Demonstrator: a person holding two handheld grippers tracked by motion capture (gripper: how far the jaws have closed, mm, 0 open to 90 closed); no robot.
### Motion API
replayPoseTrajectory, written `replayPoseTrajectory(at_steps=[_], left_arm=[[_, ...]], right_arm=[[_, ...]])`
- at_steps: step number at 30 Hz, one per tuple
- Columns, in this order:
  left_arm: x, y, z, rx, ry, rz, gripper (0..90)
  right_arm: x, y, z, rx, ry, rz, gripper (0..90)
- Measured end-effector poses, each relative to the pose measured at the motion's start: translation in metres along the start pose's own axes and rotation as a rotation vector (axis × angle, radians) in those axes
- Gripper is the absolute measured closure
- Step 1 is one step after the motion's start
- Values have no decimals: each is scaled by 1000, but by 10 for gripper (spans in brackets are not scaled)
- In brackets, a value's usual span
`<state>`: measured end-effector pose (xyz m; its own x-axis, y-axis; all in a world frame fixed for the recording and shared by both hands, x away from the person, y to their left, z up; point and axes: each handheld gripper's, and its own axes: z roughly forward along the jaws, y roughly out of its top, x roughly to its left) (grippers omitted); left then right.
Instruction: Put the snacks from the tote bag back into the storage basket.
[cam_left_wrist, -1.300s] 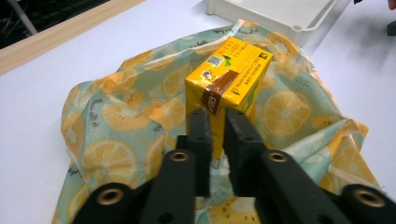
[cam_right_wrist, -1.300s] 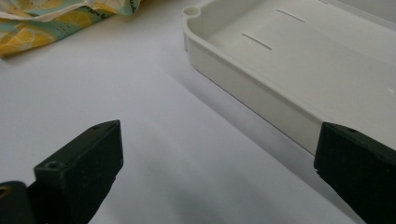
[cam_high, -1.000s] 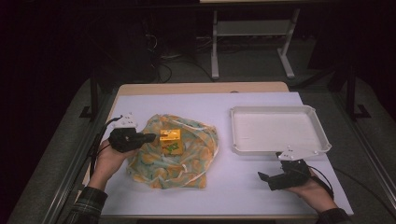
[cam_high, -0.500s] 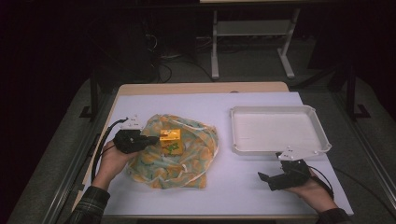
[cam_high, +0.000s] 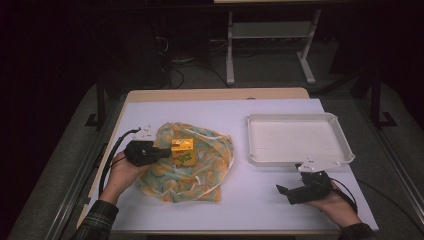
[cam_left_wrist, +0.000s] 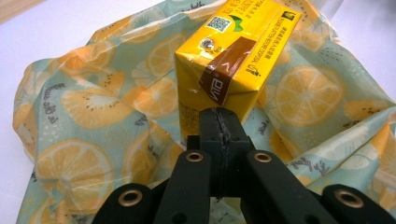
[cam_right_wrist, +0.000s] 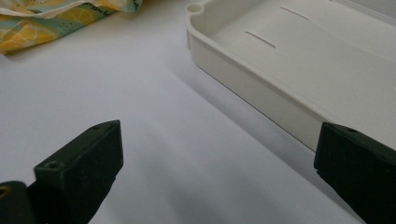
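1. Carton (cam_left_wrist: 233, 60), a small yellow drink box with a brown band, a QR code and a foil straw hole on top, is sitting on the fruit-print bag (cam_high: 192, 167) toward the left side of the tabletop (cam_high: 260, 195), nearer the front edge than the back.
2. Left gripper (cam_high: 162, 152) is pointing at the carton's near side; in the left gripper view its jaws are pressed together with nothing between them, tips just at the carton's lower edge.
3. Right gripper (cam_high: 282, 191) is resting near the front-right corner, jaws spread wide and empty, just in front of the white tray (cam_high: 300, 157).
4. Likely risk: clenched tips nudging the carton could be tipping or sliding it across the slick, crumpled bag rather than gripping it.
5. Another risk: jaws reopening low could be catching a fold of thin film along with the box, dragging the bag.
6. Carton is looking intact, edges sharp, tilted slightly on the rumpled surface.
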<state>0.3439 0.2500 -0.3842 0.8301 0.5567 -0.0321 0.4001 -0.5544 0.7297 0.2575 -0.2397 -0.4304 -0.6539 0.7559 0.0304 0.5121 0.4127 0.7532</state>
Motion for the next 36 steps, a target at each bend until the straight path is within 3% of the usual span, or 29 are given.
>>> replayPoseTrajectory(at_steps=[3, 6, 7, 36], left_arm=[[-2, 0, 0, -5, -2, -11, 897], [-2, 1, 0, 6, -6, 12, 897], [-4, 1, 0, -1, -8, -4, 897], [-21, 7, 2, 17, -45, 41, 897]], right_arm=[[0, 0, 0, 0, 1, -2, 11], [0, 0, 0, 0, 2, 0, 11], [0, 0, 0, 0, 2, -2, 11], [0, -1, 0, 13, 10, -6, 11]])
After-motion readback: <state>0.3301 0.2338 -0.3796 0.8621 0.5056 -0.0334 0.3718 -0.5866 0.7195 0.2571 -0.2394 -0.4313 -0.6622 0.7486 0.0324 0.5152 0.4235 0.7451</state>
